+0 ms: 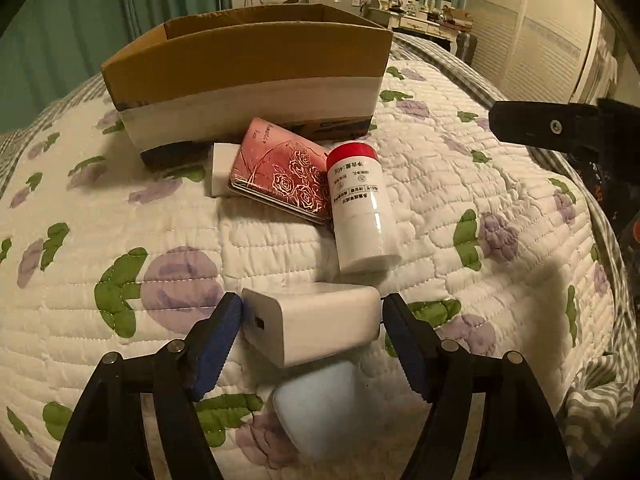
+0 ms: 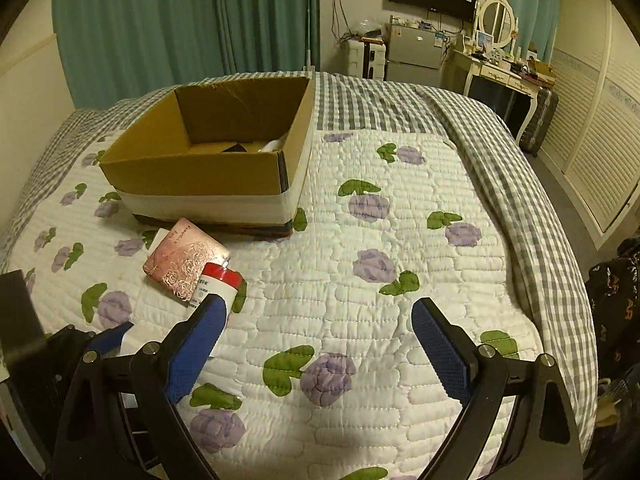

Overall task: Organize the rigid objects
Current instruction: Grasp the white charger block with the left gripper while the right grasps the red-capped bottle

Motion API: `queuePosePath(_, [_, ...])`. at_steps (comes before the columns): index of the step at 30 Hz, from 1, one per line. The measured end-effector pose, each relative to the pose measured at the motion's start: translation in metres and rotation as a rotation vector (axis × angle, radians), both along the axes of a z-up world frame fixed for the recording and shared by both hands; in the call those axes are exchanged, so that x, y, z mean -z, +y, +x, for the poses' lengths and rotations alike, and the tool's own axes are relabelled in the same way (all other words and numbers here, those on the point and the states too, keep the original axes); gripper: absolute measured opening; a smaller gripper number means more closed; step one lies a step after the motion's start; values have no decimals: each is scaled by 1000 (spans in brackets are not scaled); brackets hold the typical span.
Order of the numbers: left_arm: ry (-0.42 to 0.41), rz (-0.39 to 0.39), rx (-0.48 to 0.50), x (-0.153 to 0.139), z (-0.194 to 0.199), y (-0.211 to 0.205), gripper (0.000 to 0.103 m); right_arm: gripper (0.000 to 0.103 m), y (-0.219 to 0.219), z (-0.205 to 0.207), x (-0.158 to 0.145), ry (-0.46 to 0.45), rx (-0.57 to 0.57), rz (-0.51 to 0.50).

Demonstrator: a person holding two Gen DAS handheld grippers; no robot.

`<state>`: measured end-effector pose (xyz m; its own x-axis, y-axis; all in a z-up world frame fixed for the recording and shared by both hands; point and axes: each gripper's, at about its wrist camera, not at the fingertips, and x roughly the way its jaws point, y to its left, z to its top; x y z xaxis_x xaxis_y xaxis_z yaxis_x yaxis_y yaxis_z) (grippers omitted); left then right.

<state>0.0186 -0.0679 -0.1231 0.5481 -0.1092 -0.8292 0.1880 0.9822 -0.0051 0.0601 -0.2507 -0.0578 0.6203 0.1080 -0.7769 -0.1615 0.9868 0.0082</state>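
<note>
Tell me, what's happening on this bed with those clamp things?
A person holding a two-finger gripper in each hand is tidying small items into the cardboard box. The left gripper straddles a white charger block, jaws open, not yet squeezing. The right gripper hangs open over bare quilt. A red-capped white bottle and a pink rose-patterned case lie outside the box.
</note>
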Motion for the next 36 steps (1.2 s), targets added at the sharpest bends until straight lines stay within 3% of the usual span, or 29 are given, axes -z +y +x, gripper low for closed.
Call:
queuePosePath(5, [47, -70, -4, 9, 7, 9, 79, 94, 3, -1, 0, 2, -4, -4])
queuePosePath(9, [59, -66, 11, 5, 5, 10, 71, 94, 5, -4, -3, -5, -15, -9])
queuePosePath(15, [75, -112, -45, -7, -1, 27, 71, 94, 2, -7, -5, -11, -13, 12])
queuePosePath(21, [-7, -106, -181, -46, 6, 62, 71, 94, 13, -3, -3, -4, -46, 23])
queuePosePath(28, [-118, -22, -241, -71, 33, 84, 71, 94, 49, 12, 26, 66, -109, 42])
queuePosePath(36, [-133, -4, -222, -68, 42, 90, 71, 68, 85, 28, 65, 171, -177, 59])
